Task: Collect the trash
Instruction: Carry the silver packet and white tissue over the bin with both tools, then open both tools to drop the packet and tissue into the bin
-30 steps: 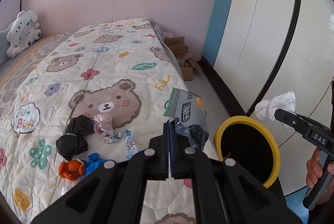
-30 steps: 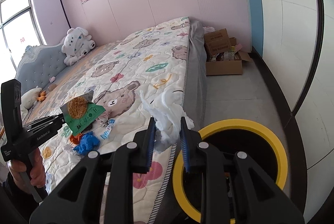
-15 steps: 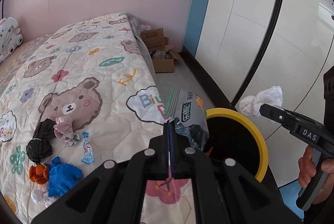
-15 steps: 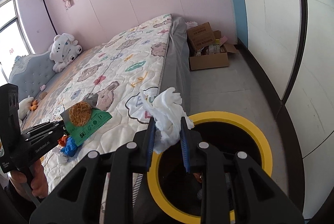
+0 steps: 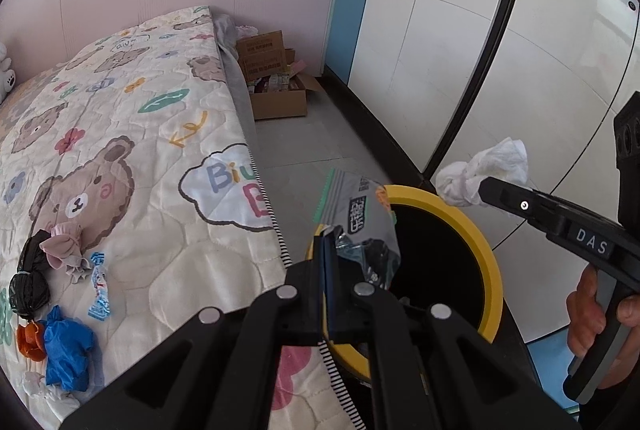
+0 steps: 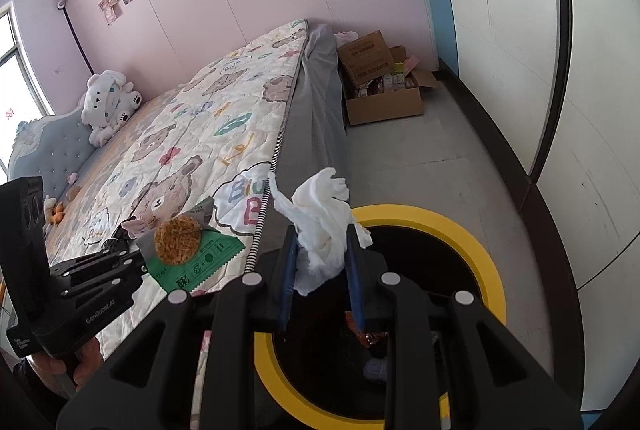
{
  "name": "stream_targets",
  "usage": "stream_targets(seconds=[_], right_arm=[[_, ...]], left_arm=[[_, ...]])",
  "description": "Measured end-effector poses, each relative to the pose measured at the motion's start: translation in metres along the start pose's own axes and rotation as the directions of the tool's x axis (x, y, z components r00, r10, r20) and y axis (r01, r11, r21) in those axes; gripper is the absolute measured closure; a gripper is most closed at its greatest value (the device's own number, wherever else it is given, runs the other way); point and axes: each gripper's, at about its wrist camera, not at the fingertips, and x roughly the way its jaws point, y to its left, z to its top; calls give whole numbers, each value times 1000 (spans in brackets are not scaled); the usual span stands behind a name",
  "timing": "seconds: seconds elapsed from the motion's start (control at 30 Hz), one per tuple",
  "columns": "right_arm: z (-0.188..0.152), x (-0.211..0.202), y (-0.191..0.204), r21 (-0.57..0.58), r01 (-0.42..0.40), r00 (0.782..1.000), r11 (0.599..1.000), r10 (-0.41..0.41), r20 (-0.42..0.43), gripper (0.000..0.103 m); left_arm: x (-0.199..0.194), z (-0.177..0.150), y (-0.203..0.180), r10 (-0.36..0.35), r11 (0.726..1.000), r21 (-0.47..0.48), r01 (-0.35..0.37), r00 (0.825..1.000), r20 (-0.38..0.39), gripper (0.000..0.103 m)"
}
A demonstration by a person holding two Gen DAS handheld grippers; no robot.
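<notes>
My left gripper [image 5: 325,244] is shut on a snack wrapper [image 5: 360,218], silver inside and green outside [image 6: 192,258], held at the near rim of a yellow-rimmed bin [image 5: 486,258]. My right gripper [image 6: 322,242] is shut on a crumpled white tissue [image 6: 322,218], also seen as a white tissue [image 5: 484,169] in the left wrist view, hanging above the bin's rim [image 6: 480,250]. Some trash lies inside the bin. More trash lies on the bed: a black bag [image 5: 28,282], a pink wad [image 5: 62,246], a blue-white candy wrapper [image 5: 99,286], a blue glove [image 5: 66,350] and an orange scrap [image 5: 28,340].
The bear-print quilt [image 5: 120,149] ends right beside the bin. An open cardboard box [image 6: 384,89] stands on the grey floor by the far wall. White wardrobe panels [image 5: 480,49] run along the right. A plush toy [image 6: 108,101] sits near the headboard. A hand [image 5: 596,302] grips the right tool.
Both grippers have swung from over the bed toward the bin and dropped a little. The wrapper now hangs at the bin's rim and the tissue over its opening.
</notes>
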Motion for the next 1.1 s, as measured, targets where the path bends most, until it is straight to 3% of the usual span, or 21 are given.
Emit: stream_targets(seconds=[0.53,0.73,0.77,0.83,0.9,1.1], right_arm=[[-4,14,-31,79,31,999,996,-28,-41,80],[-5,12,-34,103,42,999,994,-38,-36,71],[-5,11,-35,109,48,998,993,-45,-34,69],[-5,9,-37,120,53,998,991,-50,-28,66],[-4,6,-39,134,61,998,989,-59,-20,64],[-3,-6,-44,156,74,997,985,-76,6,60]], left_arm=[[45,-11,-30,-61,997,35,64,994,-87,102],[47,-14,-33,-70,997,34,73,993,-99,101],[46,-14,-33,-68,997,36,72,993,-97,98],[44,-14,-34,-70,996,39,74,993,-92,78],[40,-15,-34,-63,997,43,66,995,-78,66],[32,-13,-32,-49,998,41,52,997,-57,48]])
